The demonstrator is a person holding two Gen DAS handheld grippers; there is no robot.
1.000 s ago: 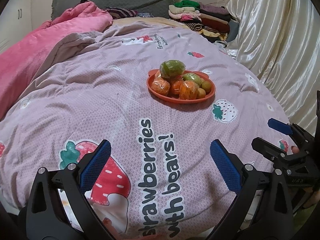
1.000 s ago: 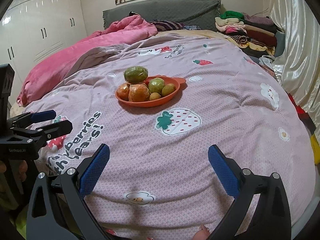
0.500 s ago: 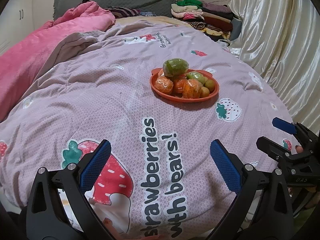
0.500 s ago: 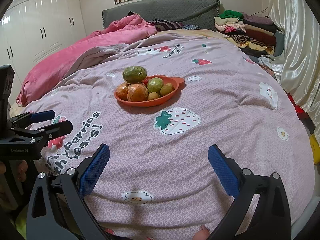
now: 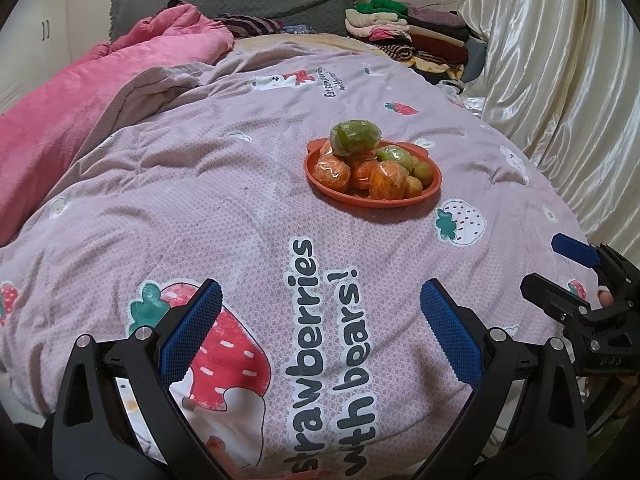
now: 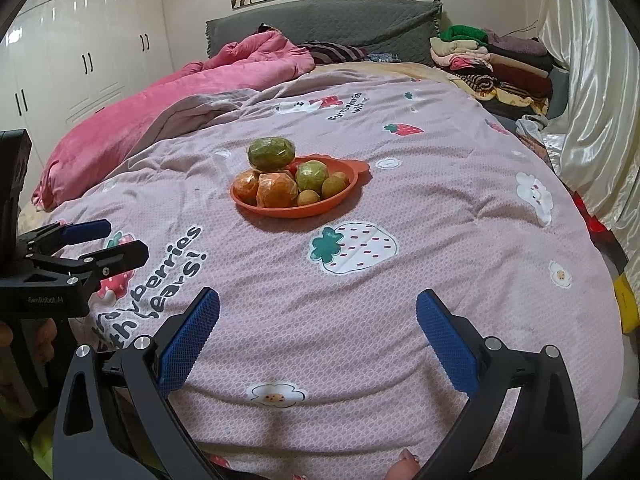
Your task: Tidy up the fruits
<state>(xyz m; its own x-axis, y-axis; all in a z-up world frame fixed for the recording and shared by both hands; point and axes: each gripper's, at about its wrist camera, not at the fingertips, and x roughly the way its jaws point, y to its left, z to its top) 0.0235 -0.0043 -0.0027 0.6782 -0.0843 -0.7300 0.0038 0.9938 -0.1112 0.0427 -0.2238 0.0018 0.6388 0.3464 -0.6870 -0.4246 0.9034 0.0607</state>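
Observation:
An orange plate (image 5: 434, 186) (image 6: 348, 170) sits mid-bed on the lilac strawberry quilt, piled with wrapped fruit. A green fruit (image 5: 355, 138) (image 6: 271, 153) lies on top, above wrapped oranges (image 5: 332, 172) (image 6: 277, 194), a second green fruit (image 6: 312, 175) and small brownish fruits (image 5: 423, 171). My left gripper (image 5: 318, 318) hangs open over the quilt's near edge, well short of the plate, nothing between its blue pads. My right gripper (image 6: 318, 320) is open and empty too, equally far back. Each gripper shows at the side of the other's view: right gripper (image 5: 560, 268), left gripper (image 6: 108, 240).
A pink duvet (image 5: 80, 92) is bunched along the left side of the bed. Folded clothes (image 6: 492, 64) are stacked at the far right by the grey headboard. Shiny cream curtains (image 5: 560, 60) hang close on the right. White wardrobes (image 6: 72, 52) stand at the left.
Both grippers have crept slightly forward and shifted; the plate sits a little lower and further right in the left wrist view. Jaws stay open. The fruit has not moved.

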